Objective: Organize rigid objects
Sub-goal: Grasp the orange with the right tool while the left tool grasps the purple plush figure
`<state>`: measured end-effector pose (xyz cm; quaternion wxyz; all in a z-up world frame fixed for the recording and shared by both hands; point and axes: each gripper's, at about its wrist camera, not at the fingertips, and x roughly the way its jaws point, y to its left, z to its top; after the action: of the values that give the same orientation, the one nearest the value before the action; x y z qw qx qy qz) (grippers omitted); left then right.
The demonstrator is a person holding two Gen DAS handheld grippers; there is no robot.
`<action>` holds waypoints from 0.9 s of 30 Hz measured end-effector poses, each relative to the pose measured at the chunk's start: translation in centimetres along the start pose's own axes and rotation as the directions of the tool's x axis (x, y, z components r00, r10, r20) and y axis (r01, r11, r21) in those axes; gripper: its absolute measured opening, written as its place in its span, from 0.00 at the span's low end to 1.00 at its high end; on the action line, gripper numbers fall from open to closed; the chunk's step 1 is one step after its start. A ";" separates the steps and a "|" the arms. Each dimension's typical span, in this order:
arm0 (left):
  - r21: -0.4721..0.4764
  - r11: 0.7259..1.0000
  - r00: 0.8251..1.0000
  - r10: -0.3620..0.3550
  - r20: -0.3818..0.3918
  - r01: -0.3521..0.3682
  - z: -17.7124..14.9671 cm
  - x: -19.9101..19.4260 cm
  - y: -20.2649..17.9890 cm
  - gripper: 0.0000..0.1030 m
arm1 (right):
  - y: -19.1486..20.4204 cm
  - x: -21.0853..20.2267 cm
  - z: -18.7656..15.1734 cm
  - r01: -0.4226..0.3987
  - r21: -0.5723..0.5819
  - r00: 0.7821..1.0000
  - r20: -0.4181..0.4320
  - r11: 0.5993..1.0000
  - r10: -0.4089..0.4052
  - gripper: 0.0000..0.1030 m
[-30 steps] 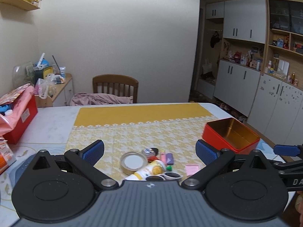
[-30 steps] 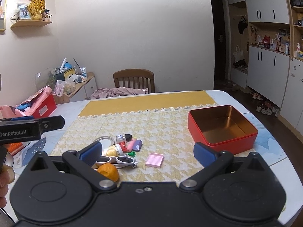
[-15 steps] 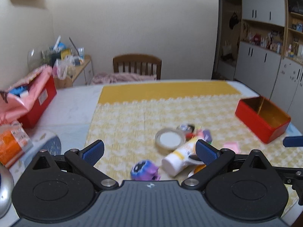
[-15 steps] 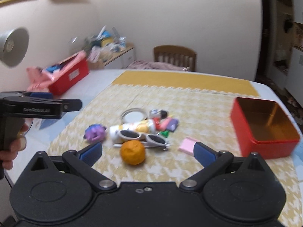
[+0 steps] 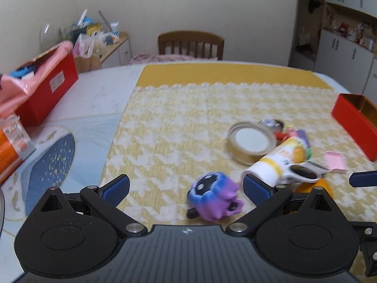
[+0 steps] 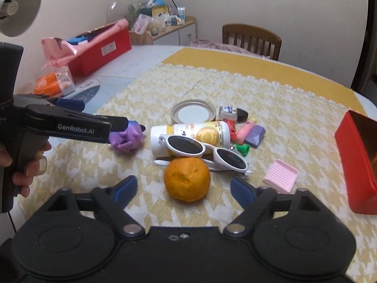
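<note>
Our left gripper (image 5: 186, 186) has dropped lower and nearer the cloth than half a second ago, so the purple-and-blue toy (image 5: 215, 199) now sits larger between its blue pads, both spread wide and touching nothing. Our right gripper (image 6: 181, 187) has also closed in: the orange (image 6: 187, 179) now lies between its parted fingers, untouched, where before it sat farther ahead. From the right wrist we see the left gripper reaching in from the side, its tip overlapping the toy (image 6: 128, 136).

Behind the orange lie the white sunglasses (image 6: 205, 151), resting against the tipped-over white-and-yellow bottle (image 6: 188, 133); beyond them are the round lid (image 6: 193, 113) and a cluster of small coloured pieces. A pink ridged pad (image 6: 281, 175) lies just right of the right finger, and the open red tin (image 6: 354, 162) stands well to the right, cut off by the edge. The left view is motion-blurred, so the small pieces there are hard to identify.
</note>
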<state>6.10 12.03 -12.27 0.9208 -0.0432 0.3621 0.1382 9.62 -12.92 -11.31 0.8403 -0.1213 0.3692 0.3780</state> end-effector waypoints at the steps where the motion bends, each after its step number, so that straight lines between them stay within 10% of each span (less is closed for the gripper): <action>1: -0.011 1.000 1.000 -0.009 -0.011 0.009 0.0 0.4 0.2 1.00 | 0.0 0.4 0.1 0.000 -0.002 1.000 -0.004 1.000 0.000 0.82; 16: 0.031 0.989 0.987 -0.139 -0.079 0.141 0.0 2.5 -1.1 0.58 | 0.6 2.9 0.5 0.011 -0.046 0.999 -0.040 0.999 -0.013 0.64; 27: 0.089 0.988 0.990 -0.118 -0.080 0.125 -0.1 2.4 -1.9 0.52 | 0.0 2.6 0.4 0.031 -0.017 0.999 -0.044 0.999 -0.032 0.50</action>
<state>8.25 10.74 -14.02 0.9145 -0.0271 0.3988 0.0628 10.95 -11.34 -12.90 0.8369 -0.1422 0.3826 0.3647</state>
